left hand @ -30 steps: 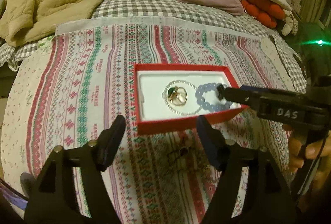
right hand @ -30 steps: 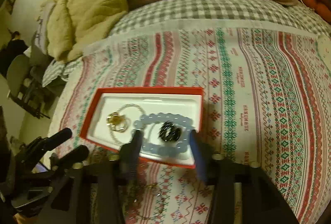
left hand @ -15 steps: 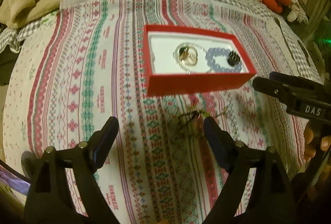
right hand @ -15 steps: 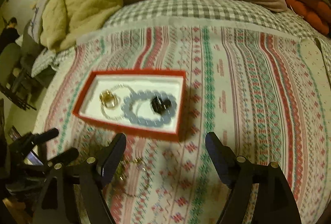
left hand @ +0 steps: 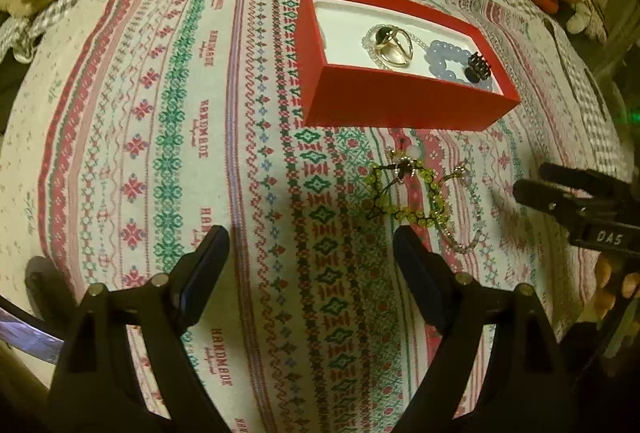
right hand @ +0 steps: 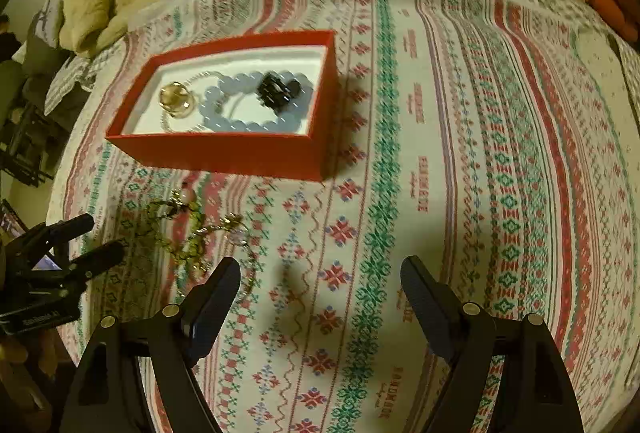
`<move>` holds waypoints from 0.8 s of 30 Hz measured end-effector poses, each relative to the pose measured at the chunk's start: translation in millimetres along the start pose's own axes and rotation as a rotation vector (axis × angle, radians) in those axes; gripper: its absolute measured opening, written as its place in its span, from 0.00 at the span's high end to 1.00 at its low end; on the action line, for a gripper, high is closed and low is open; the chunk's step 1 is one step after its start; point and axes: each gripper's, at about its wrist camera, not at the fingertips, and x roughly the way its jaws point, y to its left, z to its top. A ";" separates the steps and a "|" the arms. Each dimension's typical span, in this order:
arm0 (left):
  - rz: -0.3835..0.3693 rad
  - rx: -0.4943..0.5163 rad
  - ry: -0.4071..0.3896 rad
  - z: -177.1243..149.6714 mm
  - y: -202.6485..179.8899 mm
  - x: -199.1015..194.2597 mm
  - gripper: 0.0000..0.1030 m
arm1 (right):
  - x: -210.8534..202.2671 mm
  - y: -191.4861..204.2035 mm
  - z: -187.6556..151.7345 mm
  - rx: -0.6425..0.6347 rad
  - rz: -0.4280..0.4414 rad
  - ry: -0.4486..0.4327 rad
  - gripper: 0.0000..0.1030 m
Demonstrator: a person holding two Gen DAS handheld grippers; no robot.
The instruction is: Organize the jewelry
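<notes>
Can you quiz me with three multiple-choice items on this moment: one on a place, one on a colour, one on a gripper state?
1. Where does the green bead bracelet lie?
A. inside the red box
B. on the patterned cloth in front of the red box
C. between the right gripper's fingers

2. What colour is the outside of the box?
A. blue
B. white
C. red

3. What state is the left gripper in?
A. open, holding nothing
B. shut on the black clip
C. shut on the gold ring

Answers:
1 B: the bracelet rests on the cloth, on the near side of the box.
2 C: its outer walls are red; only the lining is white.
3 A: its fingers stand wide apart with bare cloth between them; the black clip and gold ring sit in the box.
</notes>
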 end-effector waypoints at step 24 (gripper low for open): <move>-0.060 -0.049 0.000 3.4 0.9 9.1 0.38 | 36.1 68.9 -12.4 -0.214 -0.039 0.017 0.74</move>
